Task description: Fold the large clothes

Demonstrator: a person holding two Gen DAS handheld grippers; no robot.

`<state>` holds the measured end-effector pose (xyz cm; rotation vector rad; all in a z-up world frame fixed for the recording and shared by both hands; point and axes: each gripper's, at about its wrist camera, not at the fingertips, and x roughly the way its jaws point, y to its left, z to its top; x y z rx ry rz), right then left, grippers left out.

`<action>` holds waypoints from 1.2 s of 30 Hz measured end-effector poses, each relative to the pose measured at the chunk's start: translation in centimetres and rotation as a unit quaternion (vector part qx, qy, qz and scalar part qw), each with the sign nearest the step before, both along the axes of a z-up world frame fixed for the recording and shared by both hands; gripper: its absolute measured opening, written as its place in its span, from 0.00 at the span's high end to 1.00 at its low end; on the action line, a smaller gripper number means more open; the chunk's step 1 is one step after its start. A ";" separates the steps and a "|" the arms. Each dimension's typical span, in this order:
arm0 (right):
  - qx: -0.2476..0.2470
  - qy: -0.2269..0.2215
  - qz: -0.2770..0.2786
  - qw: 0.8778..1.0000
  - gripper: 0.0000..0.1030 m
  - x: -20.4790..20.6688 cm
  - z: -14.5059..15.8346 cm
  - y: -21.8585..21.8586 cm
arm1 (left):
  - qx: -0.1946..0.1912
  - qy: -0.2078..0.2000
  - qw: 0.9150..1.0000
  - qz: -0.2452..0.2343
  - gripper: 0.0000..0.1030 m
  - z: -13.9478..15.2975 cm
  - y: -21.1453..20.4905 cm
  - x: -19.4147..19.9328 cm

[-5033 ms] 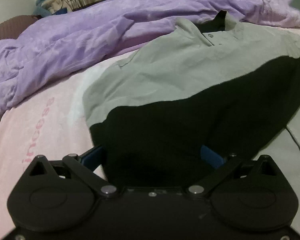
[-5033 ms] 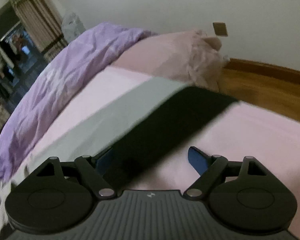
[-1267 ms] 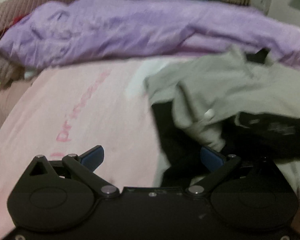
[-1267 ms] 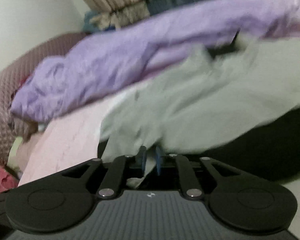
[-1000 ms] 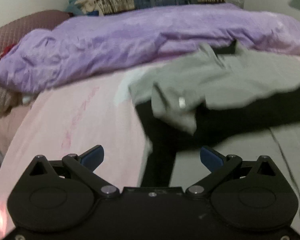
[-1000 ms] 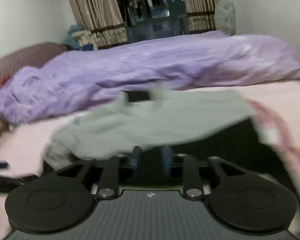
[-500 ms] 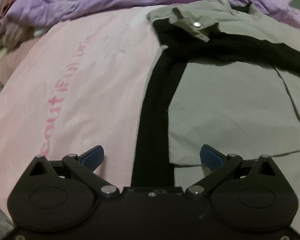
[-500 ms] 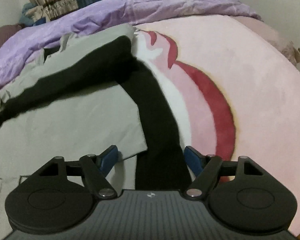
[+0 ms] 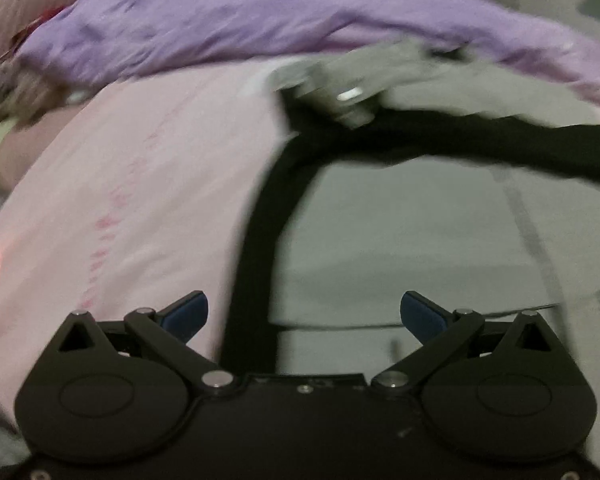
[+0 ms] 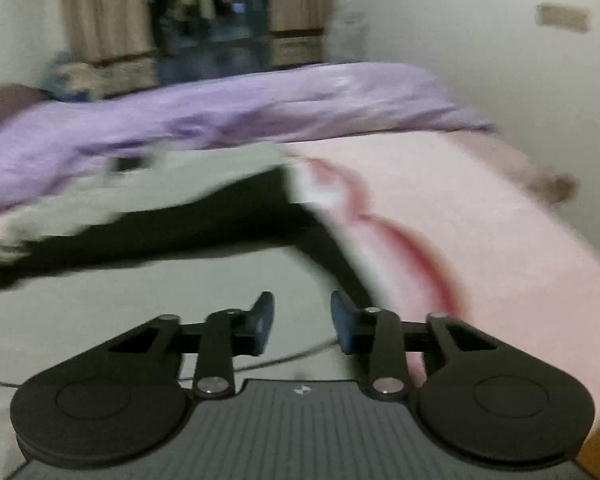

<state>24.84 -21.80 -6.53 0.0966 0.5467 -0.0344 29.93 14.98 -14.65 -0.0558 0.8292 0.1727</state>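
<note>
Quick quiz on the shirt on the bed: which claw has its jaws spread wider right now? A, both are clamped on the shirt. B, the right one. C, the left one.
C: the left claw has its jaws far apart over the grey and black shirt, while the right claw shows only a narrow gap with nothing between its jaws.

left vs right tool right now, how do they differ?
The left tool has its fingers spread wide; the right tool has them much closer together, with a gap left between. The left tool straddles the shirt's black side strip and grey panel; the right tool sits over the grey panel near the other black strip. Both are empty, with blue fingertips, low over the shirt on the pink bedsheet.
</note>
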 end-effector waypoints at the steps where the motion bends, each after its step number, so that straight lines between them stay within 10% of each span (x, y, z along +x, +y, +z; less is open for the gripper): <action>1: 0.021 0.001 0.034 0.999 0.63 -0.1 -0.1 1.3 | -0.008 -0.009 1.000 -0.017 0.00 0.0 -1.0 0.0; 10: -0.019 0.081 0.146 0.986 0.63 2.2 -4.8 9.2 | 0.012 0.031 0.997 -0.075 0.00 -3.4 -4.7 0.9; 16: -0.018 0.045 0.041 0.998 0.15 0.9 -1.9 2.0 | 0.049 0.048 0.998 0.002 0.00 -2.4 0.3 -0.3; 20: -0.042 0.082 -0.081 0.992 0.22 2.3 -1.9 -3.5 | 0.046 0.048 0.996 0.061 0.00 -1.8 3.7 -0.2; 24: 0.048 0.131 -0.024 0.990 0.23 3.6 -3.8 -6.7 | -0.022 0.071 0.996 0.049 0.00 -3.1 4.5 0.7; 25: 0.045 0.117 -0.026 0.992 0.48 3.4 -3.9 -6.7 | -0.039 0.066 0.995 0.056 0.00 -3.2 4.9 0.6; 27: 0.026 0.112 -0.019 0.993 0.91 3.6 -3.8 -6.3 | -0.038 0.052 0.997 0.043 0.36 -2.5 4.3 0.6; 29: 0.058 0.099 -0.012 0.993 0.94 3.2 -3.4 -6.1 | -0.056 0.040 0.997 0.027 0.86 -1.4 3.7 0.8; 36: 0.068 -0.063 -0.040 0.995 0.96 0.7 1.9 -2.8 | -0.029 -0.036 0.998 0.030 0.98 4.1 3.3 1.3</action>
